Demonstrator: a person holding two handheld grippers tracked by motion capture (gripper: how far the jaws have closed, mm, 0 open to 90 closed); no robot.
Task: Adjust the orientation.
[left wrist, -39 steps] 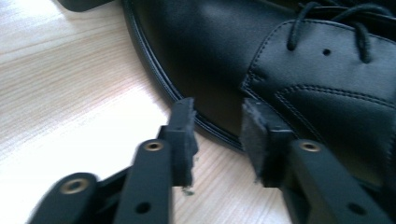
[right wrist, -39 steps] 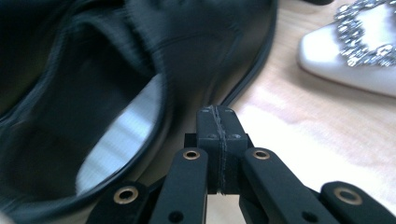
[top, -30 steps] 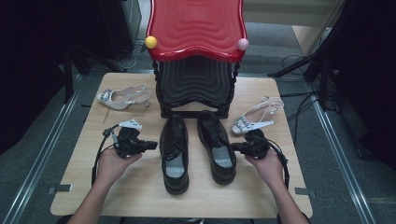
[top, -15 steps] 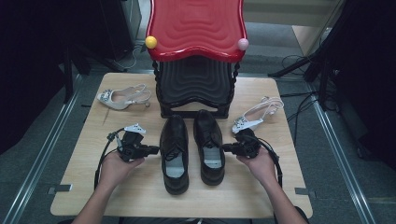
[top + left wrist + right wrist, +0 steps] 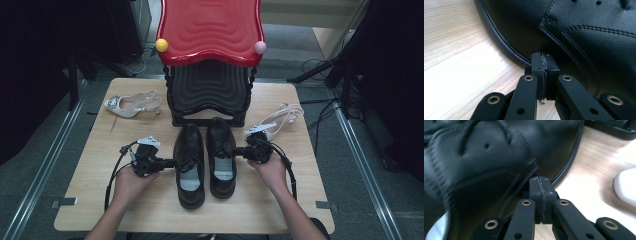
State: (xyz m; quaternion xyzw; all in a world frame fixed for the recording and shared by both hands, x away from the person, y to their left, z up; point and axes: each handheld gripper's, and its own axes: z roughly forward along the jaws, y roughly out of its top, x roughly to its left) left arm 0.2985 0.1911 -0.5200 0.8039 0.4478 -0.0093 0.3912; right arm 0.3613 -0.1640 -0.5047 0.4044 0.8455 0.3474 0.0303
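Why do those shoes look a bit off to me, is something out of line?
The two black shoes aren't level: the right shoe sits farther up the table than the left shoe. The silver heels lie far apart, at opposite sides of the rack.

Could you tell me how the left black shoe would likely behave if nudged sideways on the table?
The left black shoe rests flat on its long sole, so it would probably slide, not tip. Its stitched leather upper looks fairly stiff. With the left tool pressing at one point, it may pivot.
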